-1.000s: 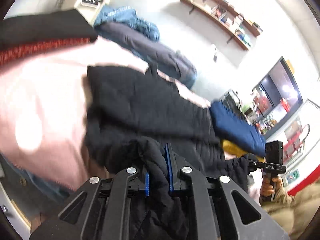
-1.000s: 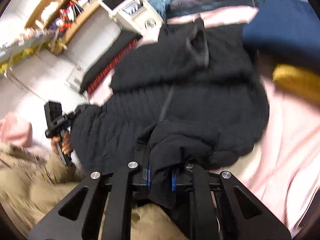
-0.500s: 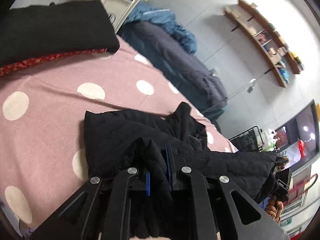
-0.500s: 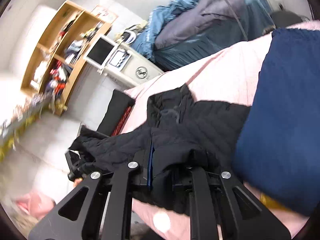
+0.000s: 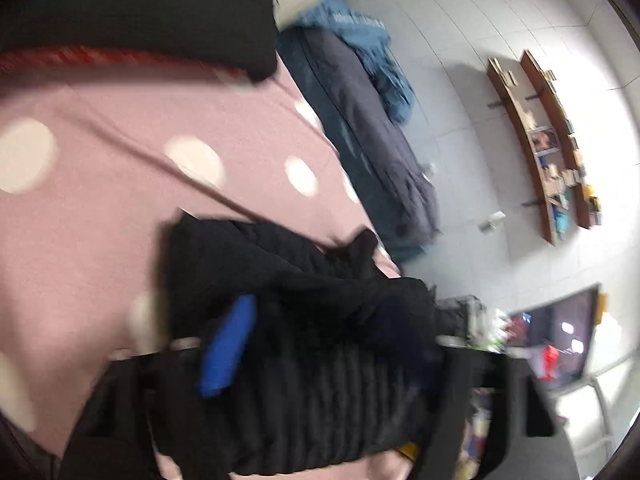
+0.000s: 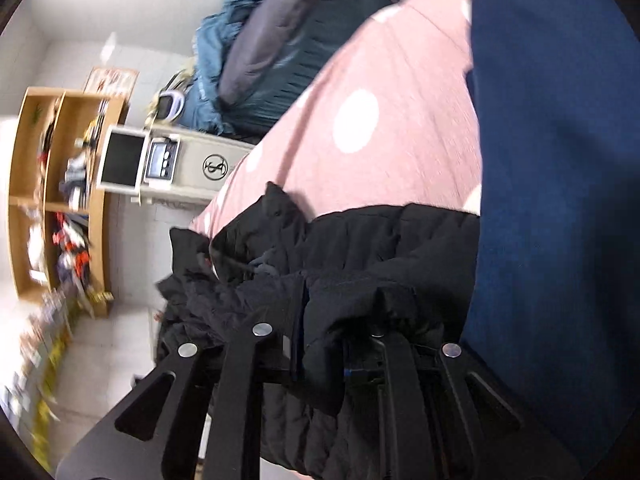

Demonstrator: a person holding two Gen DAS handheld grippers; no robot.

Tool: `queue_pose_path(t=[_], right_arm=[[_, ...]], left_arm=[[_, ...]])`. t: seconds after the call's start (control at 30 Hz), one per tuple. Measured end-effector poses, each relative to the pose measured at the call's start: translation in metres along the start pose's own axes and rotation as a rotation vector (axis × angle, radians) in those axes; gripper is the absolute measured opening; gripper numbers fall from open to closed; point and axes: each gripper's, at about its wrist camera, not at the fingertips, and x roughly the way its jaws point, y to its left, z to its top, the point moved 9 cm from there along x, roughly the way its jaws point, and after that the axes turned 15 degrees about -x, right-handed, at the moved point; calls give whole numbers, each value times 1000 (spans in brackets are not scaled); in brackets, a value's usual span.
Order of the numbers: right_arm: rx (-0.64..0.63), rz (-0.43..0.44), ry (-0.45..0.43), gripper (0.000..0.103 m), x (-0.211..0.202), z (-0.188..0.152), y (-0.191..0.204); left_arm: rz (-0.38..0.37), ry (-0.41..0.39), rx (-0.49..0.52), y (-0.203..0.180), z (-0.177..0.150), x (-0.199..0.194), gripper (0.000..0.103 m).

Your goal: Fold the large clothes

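Observation:
A black quilted jacket [image 5: 320,380] lies bunched on a pink bedspread with white dots [image 5: 120,240]. In the blurred left wrist view my left gripper [image 5: 336,344] is open. Its jaws are spreading wide, one blue pad [image 5: 228,352] is bare, and the jacket lies loose between and under the fingers. In the right wrist view my right gripper [image 6: 338,320] still has a thick fold of the jacket [image 6: 360,240] packed between its fingers, though the jaws are opening a little. The bedspread [image 6: 380,160] shows beyond it.
A navy folded garment [image 6: 560,200] lies right beside the jacket. A black cushion with red trim [image 5: 140,8] sits at the bed's far end. Blue and grey clothes [image 5: 360,120] are heaped past the bed. Off the bed stand wall shelves [image 5: 540,140], a wooden shelf unit [image 6: 52,200] and a beige machine [image 6: 180,164].
My left gripper's jaws have sprung wide and let the jacket fold go. Both grippers rolled and moved across the bed, the right one toward the navy garment. The right jaws stand slightly wider.

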Motion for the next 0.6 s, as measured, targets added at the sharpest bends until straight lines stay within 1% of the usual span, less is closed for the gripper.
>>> queue_pose_path(t=[0.03, 0.07, 0.1, 0.13, 0.17, 0.2, 0.23, 0.27, 0.3, 0.33, 0.37, 0.43, 0.47, 0.5, 0.57, 0.6], right_arm=[[42, 18, 6, 19, 0, 1, -2], [62, 36, 6, 23, -2, 1, -2], [93, 67, -5, 30, -7, 2, 1], [113, 87, -24, 37, -14, 2, 4], [125, 105, -45, 61, -19, 2, 7], [137, 137, -88, 81, -30, 3, 13], [141, 153, -124, 83, -42, 2, 19], [131, 148, -135, 84, -50, -2, 23], [103, 130, -137, 85, -56, -9, 31], [42, 110, -136, 85, -62, -19, 42], [-40, 73, -129, 85, -65, -31, 54], [-289, -88, -92, 85, -62, -56, 77], [-458, -211, -89, 85, -59, -71, 89], [-604, -331, -96, 85, -55, -85, 99], [-751, -444, -96, 85, -44, -105, 106], [-790, -469, -85, 85, -36, -114, 107]], left_arm=[[5, -73, 10, 1, 7, -16, 93], [-16, -103, 15, -1, 10, -29, 93], [-29, -107, 18, -2, 8, -38, 93], [-25, -105, 37, -4, 4, -45, 93], [9, -108, 87, -6, -3, -49, 93], [55, -114, 146, -7, -11, -49, 93], [108, -121, 213, -9, -22, -46, 93], [173, -120, 308, -12, -40, -40, 93], [202, -115, 365, -12, -53, -36, 93], [232, -110, 440, -14, -73, -28, 93], [247, -108, 491, -14, -86, -23, 93], [279, -113, 606, -21, -119, -6, 93], [298, -121, 666, -24, -135, 4, 94], [312, -120, 704, -25, -146, 13, 95], [359, -96, 786, -27, -170, 38, 94], [387, -83, 827, -28, -182, 50, 95]])
